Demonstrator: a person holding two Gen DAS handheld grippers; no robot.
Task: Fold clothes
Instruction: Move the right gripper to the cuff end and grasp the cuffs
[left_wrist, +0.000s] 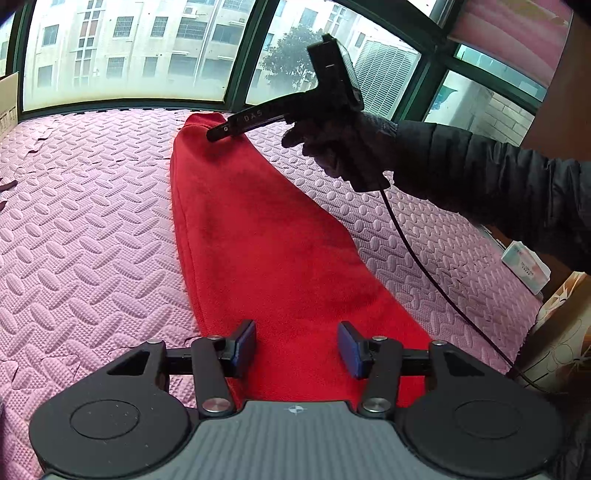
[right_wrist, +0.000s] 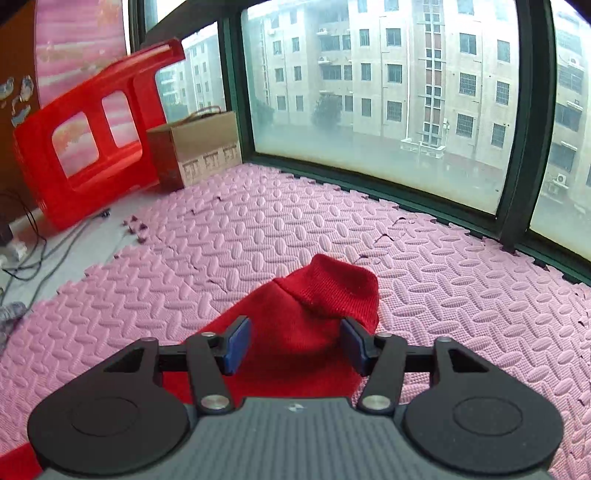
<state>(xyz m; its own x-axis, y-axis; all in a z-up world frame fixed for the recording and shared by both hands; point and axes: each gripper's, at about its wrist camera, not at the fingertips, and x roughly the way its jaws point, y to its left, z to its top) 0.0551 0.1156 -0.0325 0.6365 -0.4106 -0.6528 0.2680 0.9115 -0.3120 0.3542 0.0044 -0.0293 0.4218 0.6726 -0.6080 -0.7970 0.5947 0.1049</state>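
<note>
The left hand-held gripper is hovering with its 2 blue pads wide apart, gripping nothing, over the near end of a long red garment that is lying flat on the pink foam floor mat. Farther along, the right hand-held gripper is also standing wide and holding nothing, its pads flanking the garment's ribbed cuff. Beyond, a red plastic stool and a cardboard box are sitting by the window.

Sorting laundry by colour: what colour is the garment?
Red garment, clearest in the left wrist view.
</note>
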